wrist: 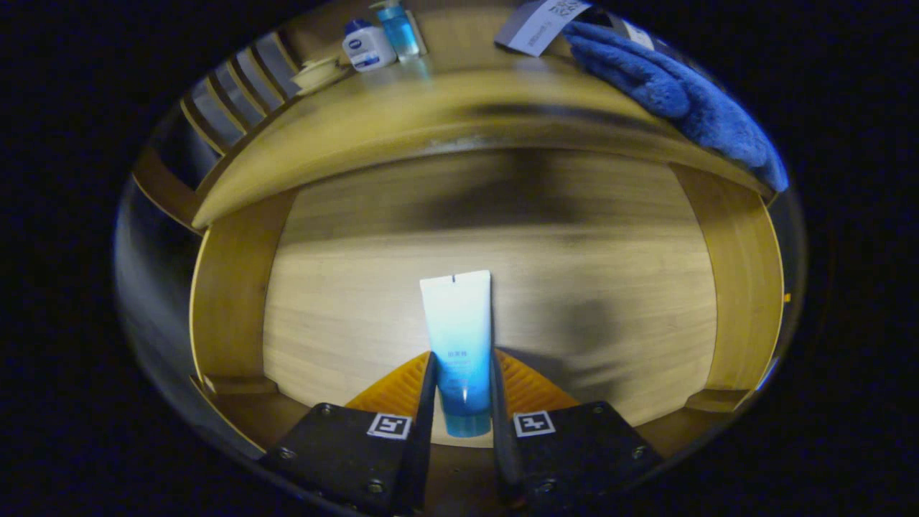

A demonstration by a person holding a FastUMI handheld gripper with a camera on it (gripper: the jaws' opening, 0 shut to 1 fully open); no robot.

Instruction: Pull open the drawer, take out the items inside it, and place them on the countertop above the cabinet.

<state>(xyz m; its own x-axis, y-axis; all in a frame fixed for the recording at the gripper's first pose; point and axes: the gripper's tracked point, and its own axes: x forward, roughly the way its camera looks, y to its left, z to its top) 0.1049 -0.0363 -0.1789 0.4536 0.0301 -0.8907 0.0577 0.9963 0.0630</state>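
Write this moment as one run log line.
gripper: shut on tube | drawer: open | tube: over drawer floor | countertop: bottles, blue towel

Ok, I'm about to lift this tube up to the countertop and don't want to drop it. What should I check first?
1. Both fingers press on the tube: ok, gripper is shut on it.
2. Grip is centred on the tube: not ok, held near the cap end.
3. Drawer is open: ok.
4. Countertop has a bare spot: ok, between the bottles and the blue towel.
5. Grip is firm: cannot tell.
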